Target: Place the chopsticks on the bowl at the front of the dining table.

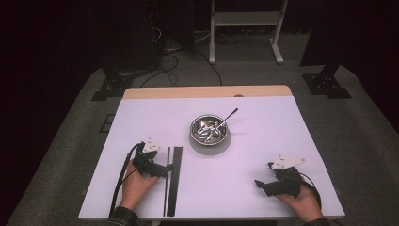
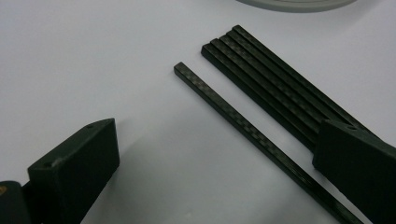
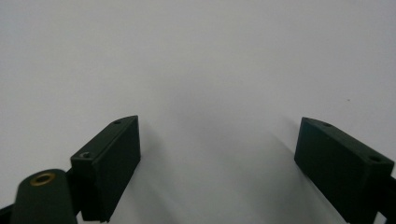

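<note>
A single thin black rod point(image 1: 167, 181) with a woven pattern lies on the white table, next to a flat bundle of several like rods point(image 1: 176, 179). My left gripper point(image 1: 158, 169) rests at their left side, open. In the left gripper view the single rod point(image 2: 233, 116) runs between the wide jaws of the left gripper point(image 2: 217, 140), touching neither, and the bundle point(image 2: 266, 70) passes under the right-hand jaw. My right gripper point(image 1: 263, 175) sits low at the front right, open over bare table, and the right gripper point(image 3: 219, 135) holds nothing.
A steel bowl point(image 1: 194, 132) with a spoon point(image 1: 229, 115) leaning in it stands mid-table, beyond the rods; its rim point(image 2: 294, 3) edges the left gripper view. The white table point(image 1: 263, 136) has a wooden strip along its far edge. Stands and cables are on the floor behind.
</note>
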{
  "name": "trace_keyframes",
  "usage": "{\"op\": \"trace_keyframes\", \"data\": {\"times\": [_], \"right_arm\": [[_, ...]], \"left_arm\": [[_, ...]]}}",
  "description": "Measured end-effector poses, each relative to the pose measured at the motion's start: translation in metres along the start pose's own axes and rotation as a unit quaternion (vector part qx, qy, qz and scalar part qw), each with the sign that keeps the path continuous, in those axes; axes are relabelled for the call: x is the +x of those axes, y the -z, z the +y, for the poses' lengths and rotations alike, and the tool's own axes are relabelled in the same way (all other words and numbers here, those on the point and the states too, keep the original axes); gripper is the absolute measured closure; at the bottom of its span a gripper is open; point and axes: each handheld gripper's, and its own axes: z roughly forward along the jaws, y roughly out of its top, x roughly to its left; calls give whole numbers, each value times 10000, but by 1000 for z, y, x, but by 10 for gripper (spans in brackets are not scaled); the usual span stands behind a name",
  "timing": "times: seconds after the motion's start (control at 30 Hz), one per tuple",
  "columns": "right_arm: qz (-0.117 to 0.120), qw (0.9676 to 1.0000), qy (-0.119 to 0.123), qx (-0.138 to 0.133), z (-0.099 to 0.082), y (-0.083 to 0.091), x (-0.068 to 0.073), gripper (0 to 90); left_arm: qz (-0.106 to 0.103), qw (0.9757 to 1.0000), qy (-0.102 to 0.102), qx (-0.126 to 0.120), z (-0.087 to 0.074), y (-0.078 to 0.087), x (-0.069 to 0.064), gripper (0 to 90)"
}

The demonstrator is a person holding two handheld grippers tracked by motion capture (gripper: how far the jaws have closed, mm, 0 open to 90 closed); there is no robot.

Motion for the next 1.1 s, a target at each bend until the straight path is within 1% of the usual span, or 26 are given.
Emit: {"op": "trace_keyframes", "data": {"times": [0.07, 0.43, 0.47, 0.53, 1.1], "right_arm": [[1, 10000, 0, 0, 0, 0, 0, 126], [-1, 10000, -2, 1, 0, 0, 0, 126], [-1, 10000, -1, 1, 0, 0, 0, 126], [-1, 10000, 0, 2, 0, 0, 0, 126], [-1, 10000, 0, 2, 0, 0, 0, 126]], "left_arm": [[-8, 10000, -13, -8, -1, 1, -1, 0], [-55, 10000, -54, 3, -11, 11, -15, 0], [-58, 10000, -35, 1, -11, 12, -16, 0], [-45, 10000, -63, 0, -13, 13, -19, 0], [-41, 10000, -21, 0, -25, 26, -37, 0]]}}
